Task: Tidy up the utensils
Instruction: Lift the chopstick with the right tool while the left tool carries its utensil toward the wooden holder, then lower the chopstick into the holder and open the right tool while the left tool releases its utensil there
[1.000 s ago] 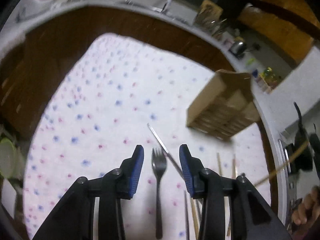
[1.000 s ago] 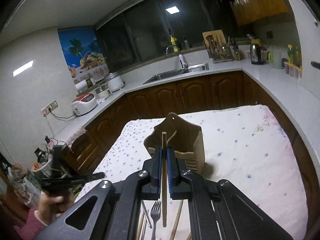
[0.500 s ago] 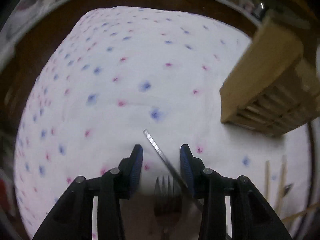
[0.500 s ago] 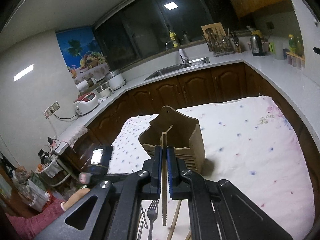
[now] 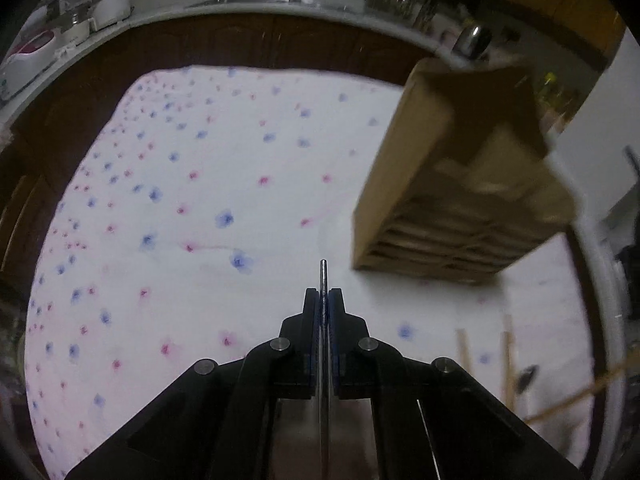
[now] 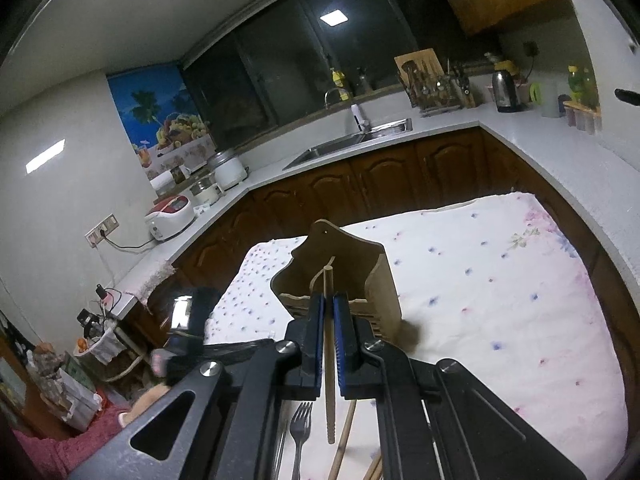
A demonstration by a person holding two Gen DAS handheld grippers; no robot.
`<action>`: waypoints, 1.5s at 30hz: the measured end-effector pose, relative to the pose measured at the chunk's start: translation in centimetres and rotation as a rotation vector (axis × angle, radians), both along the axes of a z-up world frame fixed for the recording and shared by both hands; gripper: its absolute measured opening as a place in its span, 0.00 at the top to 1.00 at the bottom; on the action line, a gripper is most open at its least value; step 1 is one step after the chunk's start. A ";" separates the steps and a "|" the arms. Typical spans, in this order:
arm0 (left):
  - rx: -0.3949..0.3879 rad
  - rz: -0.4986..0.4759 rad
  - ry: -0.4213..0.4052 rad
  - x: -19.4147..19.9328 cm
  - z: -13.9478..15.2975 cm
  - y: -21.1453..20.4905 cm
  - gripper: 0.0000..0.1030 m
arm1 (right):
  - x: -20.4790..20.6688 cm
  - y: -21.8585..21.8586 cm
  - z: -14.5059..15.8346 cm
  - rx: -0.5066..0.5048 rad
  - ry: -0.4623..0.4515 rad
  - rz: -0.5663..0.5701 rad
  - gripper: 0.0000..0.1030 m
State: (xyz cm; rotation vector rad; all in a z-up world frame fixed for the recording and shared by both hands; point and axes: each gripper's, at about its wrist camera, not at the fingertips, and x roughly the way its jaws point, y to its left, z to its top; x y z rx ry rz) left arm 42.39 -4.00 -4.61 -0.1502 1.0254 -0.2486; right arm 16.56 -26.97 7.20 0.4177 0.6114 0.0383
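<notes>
While left gripper (image 5: 324, 300) jaws just closed, clamping metal chopstick (image 5: 323, 276), right gripper (image 6: 328, 312) pinches wooden chopstick (image 6: 329, 360).

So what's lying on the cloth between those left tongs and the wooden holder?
Nothing: in the left wrist view, only bare flowered cloth separates the left tongs, shut on a metal chopstick, from the wooden holder.

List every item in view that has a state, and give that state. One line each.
left gripper: shut on the metal chopstick, jaws just closed
metal chopstick: clamped, tip sticking out ahead
right gripper: shut on the wooden chopstick
wooden chopstick: held between the pads, off the cloth
wooden holder: upright on the cloth
fork: lying flat on the cloth
</notes>
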 end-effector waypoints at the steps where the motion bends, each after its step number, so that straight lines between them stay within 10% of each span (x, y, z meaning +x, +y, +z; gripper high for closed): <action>1: -0.028 -0.002 -0.023 -0.6 1.1 0.3 0.98 | -0.1 0.0 0.2 0.001 -0.004 -0.001 0.95; 18: -0.212 -0.029 -0.295 -13.2 11.1 8.1 0.98 | -0.5 1.4 3.5 -0.048 -0.075 -0.011 0.95; 45: -0.271 0.057 -0.663 -6.9 11.6 6.5 0.98 | 6.4 -3.5 6.6 -0.052 -0.241 -0.182 0.95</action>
